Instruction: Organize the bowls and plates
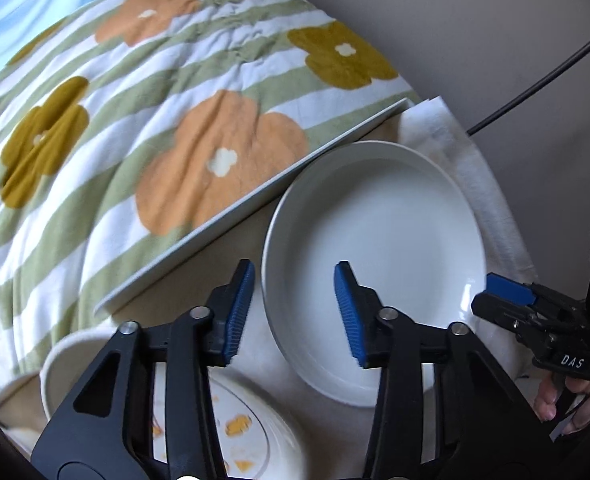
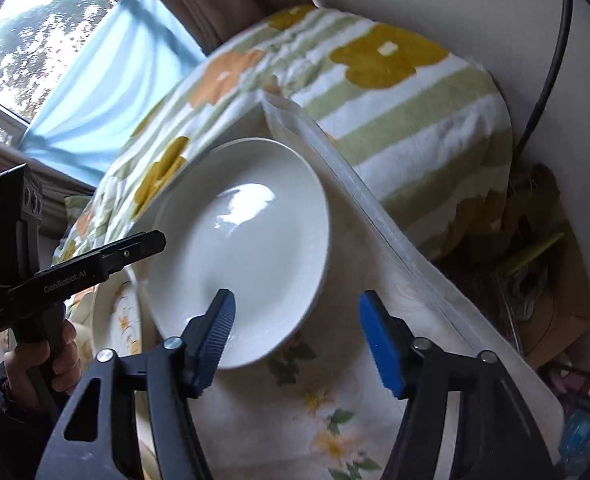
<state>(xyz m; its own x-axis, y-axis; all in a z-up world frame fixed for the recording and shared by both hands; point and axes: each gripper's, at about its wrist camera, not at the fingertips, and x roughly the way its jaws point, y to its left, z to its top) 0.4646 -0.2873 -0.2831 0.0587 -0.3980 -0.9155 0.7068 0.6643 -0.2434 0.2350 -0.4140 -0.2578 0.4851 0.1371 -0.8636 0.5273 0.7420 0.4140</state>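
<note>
A plain white deep plate (image 1: 379,240) lies on a floral cloth (image 2: 335,420), and both grippers straddle its rim. My left gripper (image 1: 295,314) stands open over the plate's left edge, one blue pad outside the rim and the other above the plate's floor, neither pressing. My right gripper (image 2: 297,340) is open too, at the near right edge of the plate (image 2: 243,240). A flower-patterned plate (image 1: 247,428) lies under my left gripper's fingers, beside an off-white bowl (image 1: 67,364). Each view shows the other gripper at the plate's far side.
A green-striped blanket with orange and mustard flowers (image 1: 135,120) lies close behind the table's thin white edge (image 1: 255,200). A black cable (image 1: 535,84) runs down the wall. Boxes and clutter (image 2: 547,300) sit low on the right. A person's hand (image 2: 59,356) holds the left gripper.
</note>
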